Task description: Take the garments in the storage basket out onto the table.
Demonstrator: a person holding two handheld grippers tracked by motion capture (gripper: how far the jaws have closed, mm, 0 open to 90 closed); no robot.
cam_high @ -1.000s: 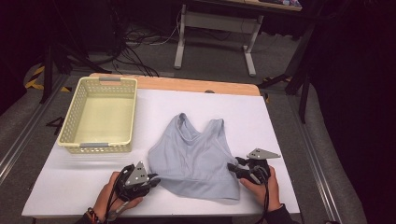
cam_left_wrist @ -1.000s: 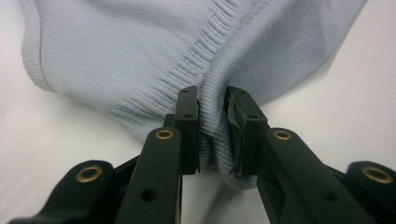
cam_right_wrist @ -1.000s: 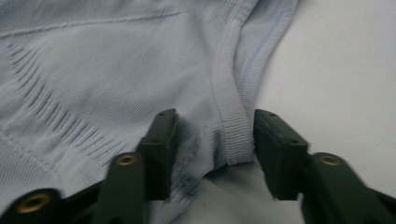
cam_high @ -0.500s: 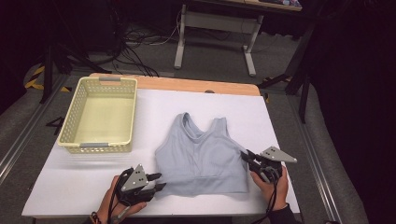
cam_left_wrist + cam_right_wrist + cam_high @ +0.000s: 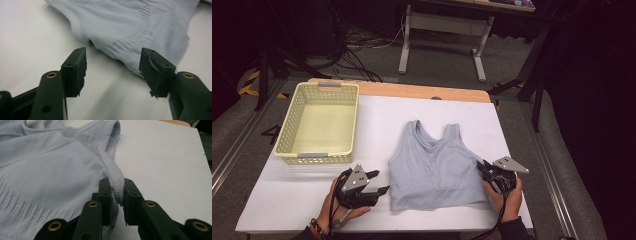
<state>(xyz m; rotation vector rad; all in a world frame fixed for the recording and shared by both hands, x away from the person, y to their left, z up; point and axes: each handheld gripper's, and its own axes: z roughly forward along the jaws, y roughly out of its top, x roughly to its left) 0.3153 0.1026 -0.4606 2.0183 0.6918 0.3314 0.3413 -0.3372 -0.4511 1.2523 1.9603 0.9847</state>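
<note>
A pale blue-grey crop top [image 5: 432, 165] lies flat on the white table [image 5: 287, 205], straps pointing away from me. My left gripper [image 5: 379, 182] sits at the top's lower left corner. In the left gripper view this gripper [image 5: 113, 72] is open; its jaws have just been opening, and the ribbed hem [image 5: 130, 27] lies loose just past the tips. My right gripper [image 5: 482, 167] is at the top's right side. In the right gripper view it [image 5: 117, 192] is shut on the ribbed side edge of the top [image 5: 50, 170], which stands pinched between the pads.
A cream plastic basket [image 5: 287, 145] stands empty at the table's back left. A wooden strip [image 5: 422, 91] runs along the far table edge. Metal rails flank the table, with desk legs and cables on the floor beyond.
The bunched top has been drawn out flat and wider. My left gripper opened and let go of the hem. My right gripper shifted right, holding the side edge.
</note>
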